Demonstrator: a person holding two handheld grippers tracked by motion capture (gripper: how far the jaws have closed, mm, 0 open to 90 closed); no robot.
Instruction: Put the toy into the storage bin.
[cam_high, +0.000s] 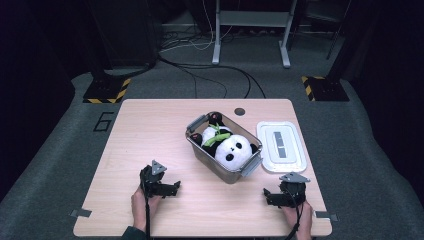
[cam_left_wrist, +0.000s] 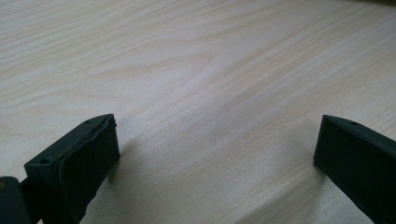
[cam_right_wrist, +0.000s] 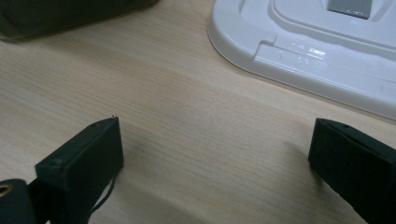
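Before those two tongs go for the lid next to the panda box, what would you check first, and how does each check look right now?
1. Left tongs open, nothing between them: ok.
2. Right tongs open, nothing held: ok.
3. White lid lies flat on the table, right of the box, apart from it: ok.
4. Panda toy sits fully below the rim of the clear box: cannot tell.
5. Bare table between right tongs and lid: ok.

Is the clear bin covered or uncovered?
Uncovered: the white lid lies flat on the table beside the clear bin, and the panda plush sits exposed inside.
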